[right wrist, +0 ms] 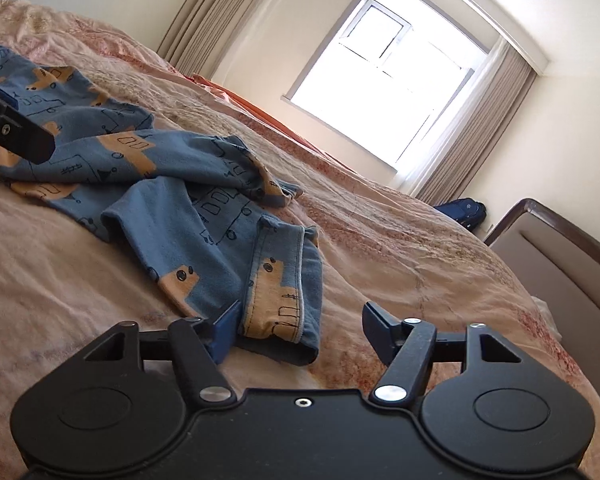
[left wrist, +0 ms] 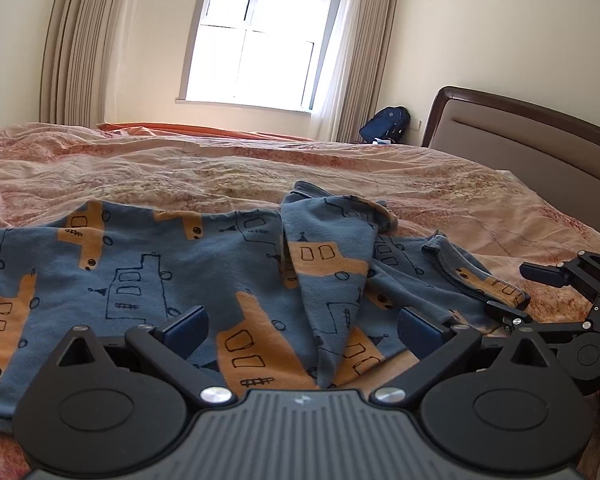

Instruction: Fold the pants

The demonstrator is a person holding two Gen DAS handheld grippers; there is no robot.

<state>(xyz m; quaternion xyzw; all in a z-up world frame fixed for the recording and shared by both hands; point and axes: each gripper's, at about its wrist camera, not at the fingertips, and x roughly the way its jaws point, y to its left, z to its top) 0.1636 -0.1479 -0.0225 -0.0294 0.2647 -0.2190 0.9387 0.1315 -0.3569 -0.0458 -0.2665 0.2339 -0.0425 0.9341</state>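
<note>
Soft, light pants (left wrist: 148, 280) crumpled near bed (left wrist: 440, 176) edge, best pinched at hem, with left gripper (left wrist: 302, 326) and right gripper (right wrist: 300, 326) both spread wide, grasping nothing.

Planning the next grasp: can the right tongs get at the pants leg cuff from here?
Probably yes. The right tongs are open, with the cuff lying on the bedspread between the fingers and nothing blocking it.

pants (left wrist: 148, 280) cut off at left edge, backpack (left wrist: 386, 124) partly behind bed (left wrist: 260, 168)
</note>
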